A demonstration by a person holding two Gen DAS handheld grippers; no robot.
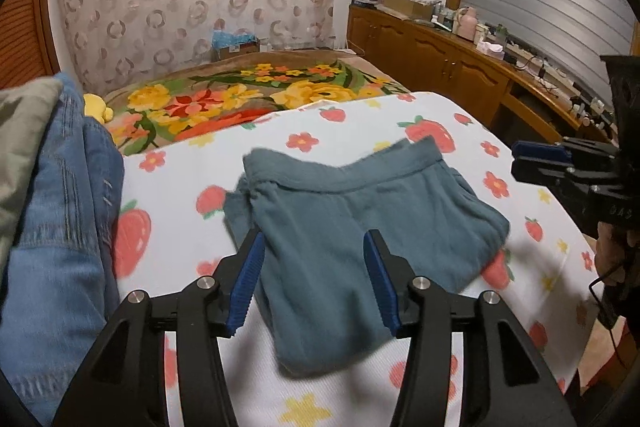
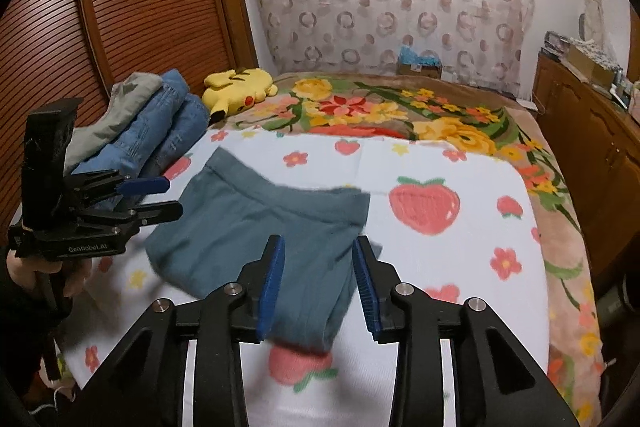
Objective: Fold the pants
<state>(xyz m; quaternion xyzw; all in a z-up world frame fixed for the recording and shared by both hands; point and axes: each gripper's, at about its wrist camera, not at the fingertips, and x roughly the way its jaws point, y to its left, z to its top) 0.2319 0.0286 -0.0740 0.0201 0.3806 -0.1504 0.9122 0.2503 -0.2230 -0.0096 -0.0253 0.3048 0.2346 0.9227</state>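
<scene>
Bed [image 2: 560, 227] w/ floral blanket [image 2: 400, 107]; white strawberry-print sheet [image 2: 440, 267] spread over near part. On sheet: teal pants [image 2: 256, 223], folded, centre. Stack of folded clothes [image 2: 160, 123] (denim + grey) at left edge, yellow plush toy [image 2: 240, 83] beside it on blanket.

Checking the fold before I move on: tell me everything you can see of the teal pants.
The teal pants lie folded into a compact, roughly rectangular bundle on the strawberry-print blanket. The fabric looks soft and knitted, plain grey-teal, with a waistband along the far edge and one corner sticking up. The near end narrows to a doubled flap. Nothing grips them: both grippers' blue fingers stand apart above the cloth.
</scene>
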